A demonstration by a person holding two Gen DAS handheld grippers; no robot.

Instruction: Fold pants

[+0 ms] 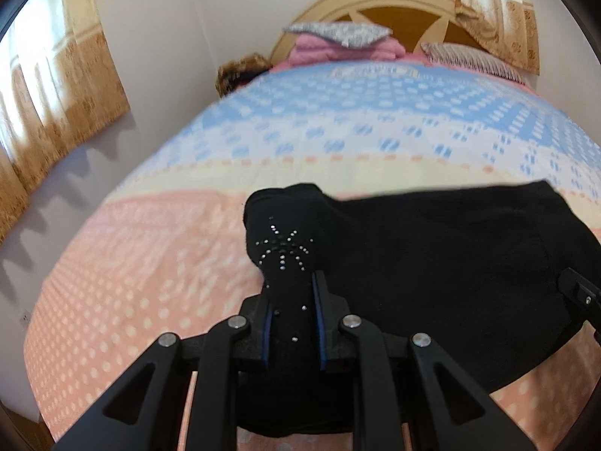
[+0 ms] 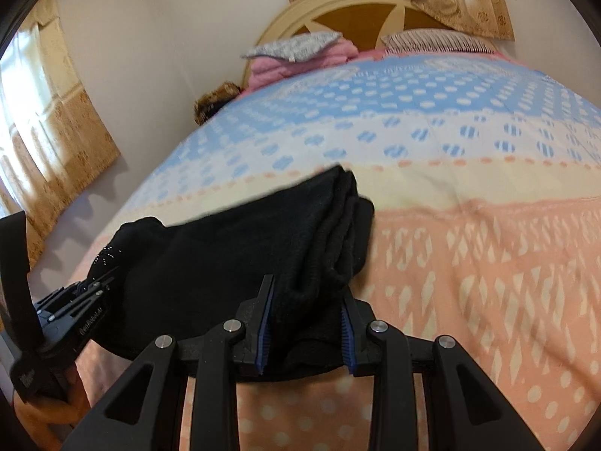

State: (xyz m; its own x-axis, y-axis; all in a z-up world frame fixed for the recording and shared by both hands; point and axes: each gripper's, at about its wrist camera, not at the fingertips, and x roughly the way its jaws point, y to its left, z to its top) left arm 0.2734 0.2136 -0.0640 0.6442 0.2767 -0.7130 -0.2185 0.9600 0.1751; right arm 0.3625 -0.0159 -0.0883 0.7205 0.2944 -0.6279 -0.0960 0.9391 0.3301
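We look down a bed (image 1: 157, 263) spread with a dotted cover, peach nearest us, then cream, then blue toward a curved headboard (image 1: 398, 7). Pale walls and gold curtains (image 1: 49, 112) close the room.

Our left gripper (image 1: 291, 300) has its jaws drawn nearly together, pinching a narrow bunch of the black pants (image 1: 432, 248). That bunch rises just ahead of the jaws and carries one starburst of small shiny studs (image 1: 283, 248). From there the cloth runs to the right of the jaws across the peach band.

Our right gripper (image 2: 306, 312) has its jaws partly spread and clamped on a thicker wad of the same pants (image 2: 233, 240); ribbed, layered edges stack up just beyond the pads (image 2: 347, 329). The rest of the cloth stretches to the left of these jaws, toward the left gripper (image 2: 95, 283), which shows at that edge of the right wrist view. In the left wrist view, a bit of the right gripper's body shows at the far right edge.

By our count: two grippers, one pair of pants, one bed. Far ahead of the jaws lie two patterned pillows (image 2: 291, 47), one on a pink folded pile (image 2: 270, 65), the other (image 2: 439, 41) to its right. A brown furry thing (image 2: 214, 103) sits at the bed's left edge; we cannot tell what it is.
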